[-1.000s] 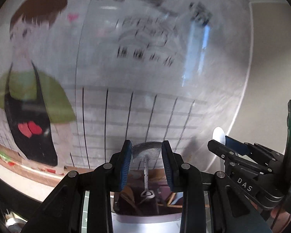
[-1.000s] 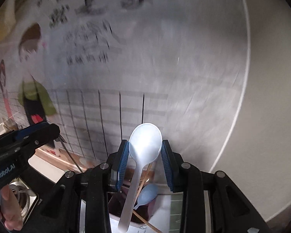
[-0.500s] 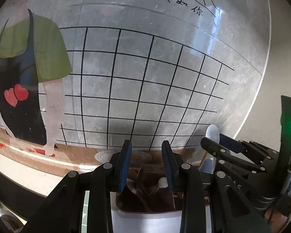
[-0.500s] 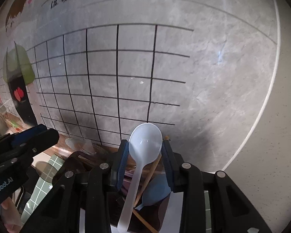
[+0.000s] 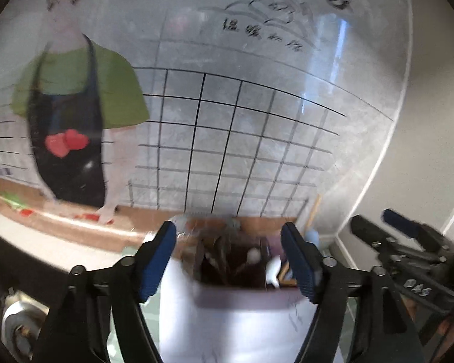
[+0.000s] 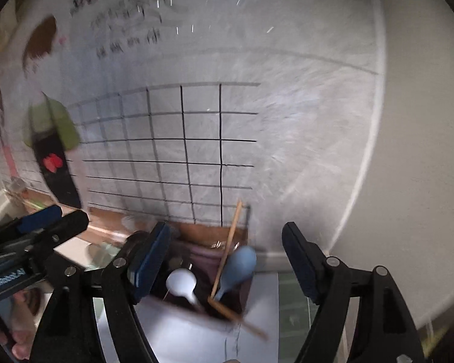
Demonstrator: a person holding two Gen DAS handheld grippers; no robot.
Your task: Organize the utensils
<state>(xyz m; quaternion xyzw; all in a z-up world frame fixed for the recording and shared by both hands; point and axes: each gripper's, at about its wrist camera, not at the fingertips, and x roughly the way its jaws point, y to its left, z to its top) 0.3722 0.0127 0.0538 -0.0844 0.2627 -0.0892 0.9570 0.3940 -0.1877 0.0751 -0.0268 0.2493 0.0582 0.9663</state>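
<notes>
A dark purple utensil holder (image 5: pixel 236 284) stands on a white sheet by the wall; it also shows in the right wrist view (image 6: pixel 196 252). In it stand a white plastic spoon (image 6: pixel 181 282), a blue spoon (image 6: pixel 237 267), wooden chopsticks (image 6: pixel 228 246) and metal utensils (image 5: pixel 224 251). My left gripper (image 5: pixel 234 261) is open and empty, just in front of the holder. My right gripper (image 6: pixel 225 264) is open and empty, just above the holder with the white spoon below it. Each gripper shows at the edge of the other's view.
A grey wall panel (image 5: pixel 227 139) with a black grid and a cartoon cook rises right behind the holder. A white sheet (image 5: pixel 227 329) lies under the holder on a green checked mat (image 6: pixel 290 302). A steel sink drain (image 5: pixel 18 326) lies at the lower left.
My right gripper has opened and the white spoon it held now stands in the holder. My left gripper has opened wide. Both views have tilted and are blurred.
</notes>
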